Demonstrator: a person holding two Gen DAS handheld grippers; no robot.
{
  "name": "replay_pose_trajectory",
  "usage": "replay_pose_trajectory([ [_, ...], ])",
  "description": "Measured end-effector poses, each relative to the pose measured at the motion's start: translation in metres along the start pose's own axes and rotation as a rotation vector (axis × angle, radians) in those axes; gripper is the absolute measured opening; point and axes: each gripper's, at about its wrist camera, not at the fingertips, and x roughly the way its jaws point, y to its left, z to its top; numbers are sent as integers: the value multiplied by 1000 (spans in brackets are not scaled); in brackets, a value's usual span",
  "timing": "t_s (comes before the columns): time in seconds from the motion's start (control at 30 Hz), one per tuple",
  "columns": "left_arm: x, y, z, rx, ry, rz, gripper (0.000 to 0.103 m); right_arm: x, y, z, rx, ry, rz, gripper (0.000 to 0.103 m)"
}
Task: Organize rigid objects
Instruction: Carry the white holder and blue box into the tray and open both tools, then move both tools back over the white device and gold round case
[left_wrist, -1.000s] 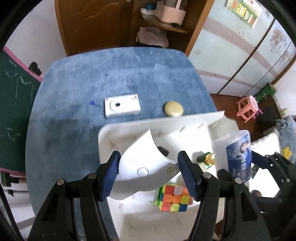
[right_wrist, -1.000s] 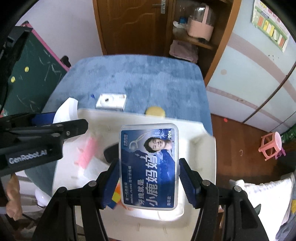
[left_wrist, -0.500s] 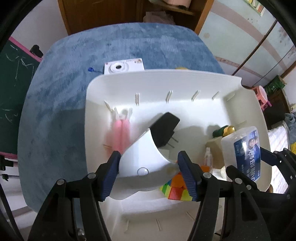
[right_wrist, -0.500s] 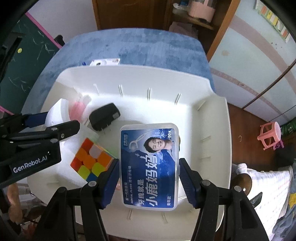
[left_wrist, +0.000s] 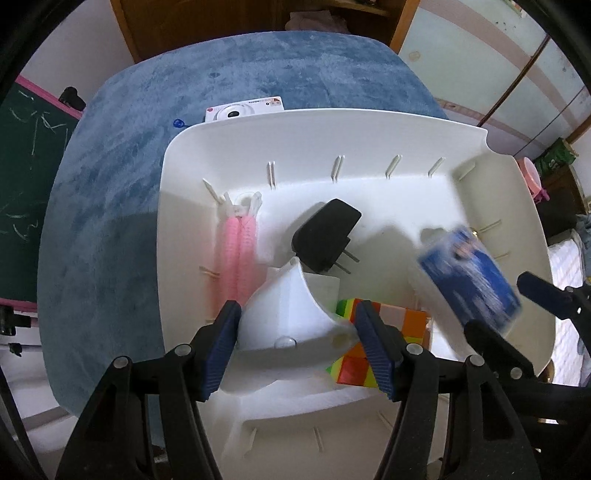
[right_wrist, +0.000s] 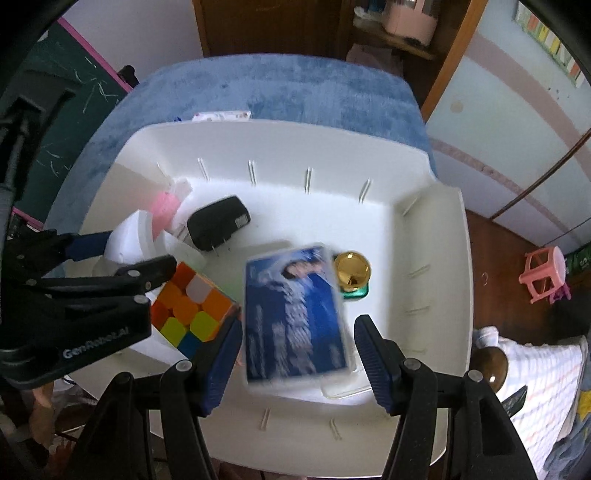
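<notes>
While the blue dental floss box (right_wrist: 295, 314) is seen motion-blurred and tilted low in the right wrist view, it is found between the fingers of the right gripper (right_wrist: 298, 321). The jaws are parted, and a clear gap is seen at the right-hand pad (right_wrist: 369, 347), so no grip is being kept on it. The box is placed over the floor of the white bin (right_wrist: 280, 144), just beside a colour cube (right_wrist: 192, 306) at its left. A gold-capped green bottle (right_wrist: 351, 273) is partly covered by its upper right corner. Further up and left, a black plug adapter (right_wrist: 218, 221) is laid flat in the bin.

Over in the left wrist view, a white curved plastic piece (left_wrist: 291, 314) is clamped by the left gripper (left_wrist: 297, 308), low in the frame and above the cube. Pink ribbed items (left_wrist: 240, 251) are seen along the bin's left wall. The bin is set on a blue cloth-covered table (left_wrist: 110, 184), with a small white camera (left_wrist: 245, 109) just past its far rim.
</notes>
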Motion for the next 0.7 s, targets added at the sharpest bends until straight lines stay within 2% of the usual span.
replay_pose_trajectory([
  [0.03, -2, 0, 1, -3, -2, -1, 69, -3, 1, 1, -9, -12, -17, 64],
  [0.1, -7, 1, 2, -3, -16, 10, 83, -10, 2, 2, -15, -36, -24, 64],
  [0.13, -10, 1, 3, -3, -29, 19, 85, -14, 1, 3, -14, -51, -18, 64],
  [0.4, -44, 15, 15, -50, -96, 16, 85, -52, -1, 17, -7, -163, 20, 64],
  [0.63, -90, 30, 36, -68, -211, 72, 86, -92, -11, 48, 46, -260, 55, 64],
  [0.7, -99, 34, 44, -65, -235, 86, 89, -100, -12, 59, 49, -284, 51, 64],
])
